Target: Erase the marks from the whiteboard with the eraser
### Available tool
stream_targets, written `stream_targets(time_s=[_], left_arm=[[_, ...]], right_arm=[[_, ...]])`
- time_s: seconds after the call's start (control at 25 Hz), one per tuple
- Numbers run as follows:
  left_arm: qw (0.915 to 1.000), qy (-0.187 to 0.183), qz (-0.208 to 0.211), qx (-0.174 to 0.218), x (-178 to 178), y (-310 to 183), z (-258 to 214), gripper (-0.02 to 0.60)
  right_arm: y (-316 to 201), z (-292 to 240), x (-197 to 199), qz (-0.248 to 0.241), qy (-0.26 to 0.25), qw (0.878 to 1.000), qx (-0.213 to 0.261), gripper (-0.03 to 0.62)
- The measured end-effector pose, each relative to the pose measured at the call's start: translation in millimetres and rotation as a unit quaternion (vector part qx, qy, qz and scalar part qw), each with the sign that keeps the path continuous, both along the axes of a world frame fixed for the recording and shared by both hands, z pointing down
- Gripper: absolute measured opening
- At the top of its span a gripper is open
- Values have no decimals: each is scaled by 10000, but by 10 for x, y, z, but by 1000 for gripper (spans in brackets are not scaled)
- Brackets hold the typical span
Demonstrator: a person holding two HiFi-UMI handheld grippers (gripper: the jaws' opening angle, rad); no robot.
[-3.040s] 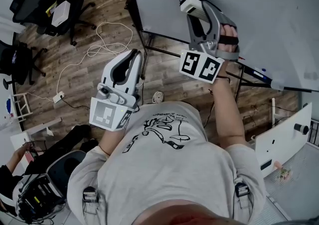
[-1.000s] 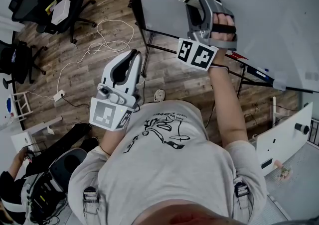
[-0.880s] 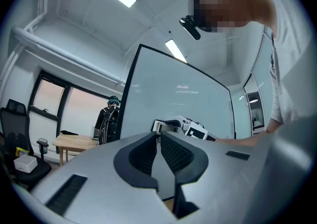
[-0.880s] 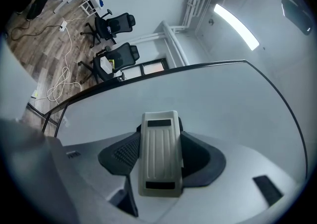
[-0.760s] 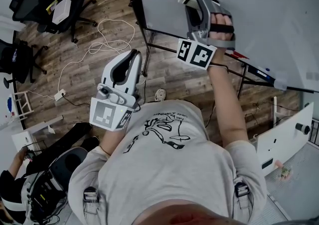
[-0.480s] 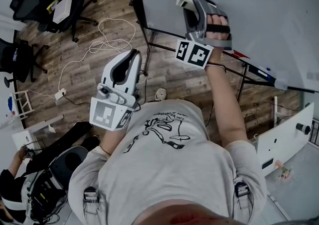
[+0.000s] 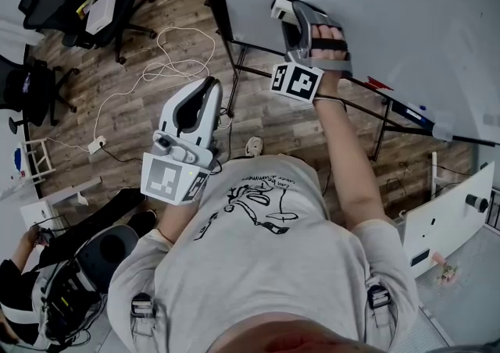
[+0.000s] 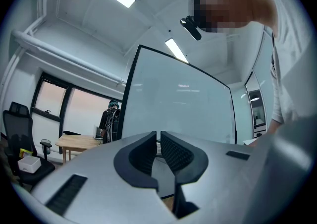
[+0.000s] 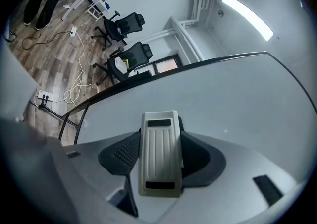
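Right claw (image 9: 159,143) holds eraser (image 9: 158,161) at whiteboard (image 9: 233,99) above floorboards (image 7: 133,109).

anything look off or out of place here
Nothing really. The eraser sits straight in the right gripper at the whiteboard, which shows no marks; the left gripper hangs shut and empty. Only a white cable sprawls loose on the floor.
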State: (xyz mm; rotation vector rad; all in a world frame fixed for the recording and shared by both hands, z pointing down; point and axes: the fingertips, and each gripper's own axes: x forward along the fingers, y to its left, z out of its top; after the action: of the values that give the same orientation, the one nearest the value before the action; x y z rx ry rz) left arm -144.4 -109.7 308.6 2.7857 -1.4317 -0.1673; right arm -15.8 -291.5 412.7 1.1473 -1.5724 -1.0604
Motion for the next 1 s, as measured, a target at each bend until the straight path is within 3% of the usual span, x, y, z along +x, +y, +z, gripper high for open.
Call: stream_targets(time_s=[0.24, 0.52, 0.84, 1.0], left_arm=[[10000, -27, -35, -5, 9, 82, -6, 40], [10000, -53, -33, -67, 82, 125, 44, 40], [9999, -74, 114, -49, 320, 121, 39, 41], [9998, -80, 196, -34, 444, 115, 29, 41]], right_arm=[[64, 359, -112, -108, -135, 9973, -720, 258], [327, 341, -104, -290, -1056, 9882, -1070, 258], [623, 80, 105, -395, -2343, 9625, -1307, 259], [772, -156, 256, -491, -3029, 9424, -1334, 259]])
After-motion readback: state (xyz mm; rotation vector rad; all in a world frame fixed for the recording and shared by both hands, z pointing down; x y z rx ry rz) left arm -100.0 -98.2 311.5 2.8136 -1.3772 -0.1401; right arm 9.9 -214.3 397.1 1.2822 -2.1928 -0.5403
